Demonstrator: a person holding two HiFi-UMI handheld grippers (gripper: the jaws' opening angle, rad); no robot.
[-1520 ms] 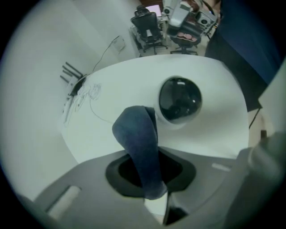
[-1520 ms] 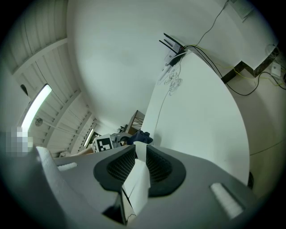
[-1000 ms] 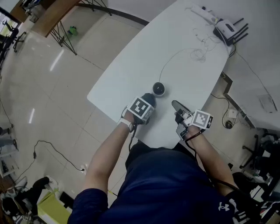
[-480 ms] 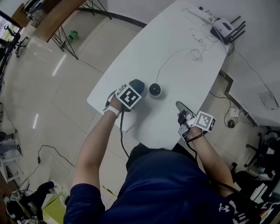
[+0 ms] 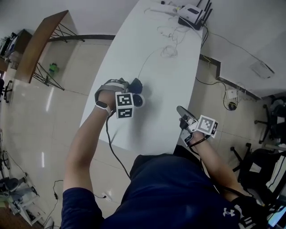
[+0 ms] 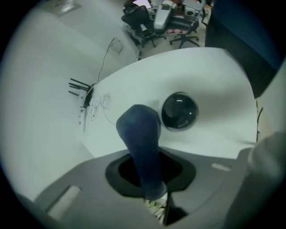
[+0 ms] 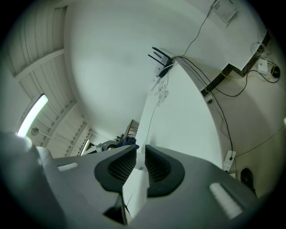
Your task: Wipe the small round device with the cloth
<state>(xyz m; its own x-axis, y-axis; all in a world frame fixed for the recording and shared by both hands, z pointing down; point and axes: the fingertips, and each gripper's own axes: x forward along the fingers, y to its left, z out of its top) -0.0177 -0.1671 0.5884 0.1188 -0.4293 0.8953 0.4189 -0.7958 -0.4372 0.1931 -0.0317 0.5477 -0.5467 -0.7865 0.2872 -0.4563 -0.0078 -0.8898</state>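
Observation:
The small round device (image 5: 139,101), black and glossy with a white rim, sits on the white table (image 5: 156,116); a thin cable runs from it toward the back. My left gripper (image 5: 130,93) is just left of it, shut on a dark blue cloth (image 5: 134,84). In the left gripper view the cloth (image 6: 142,143) sticks out from between the jaws, its rounded end right beside the device (image 6: 179,112); I cannot tell whether they touch. My right gripper (image 5: 182,112) hangs over the table's right edge, apart from the device. Its jaws stand a narrow gap apart, the gripper (image 7: 140,163) holding nothing.
A router (image 5: 193,10) with antennas and loose white cable loops (image 5: 169,49) lie at the table's far end. A power strip (image 5: 231,94) and cables lie on the floor to the right. A wooden table (image 5: 38,44) stands at the left, with tiled floor between.
My left gripper has swung with the cloth from the near side of the device round to its left and rolled over. The right gripper has shifted a little; the head view has turned.

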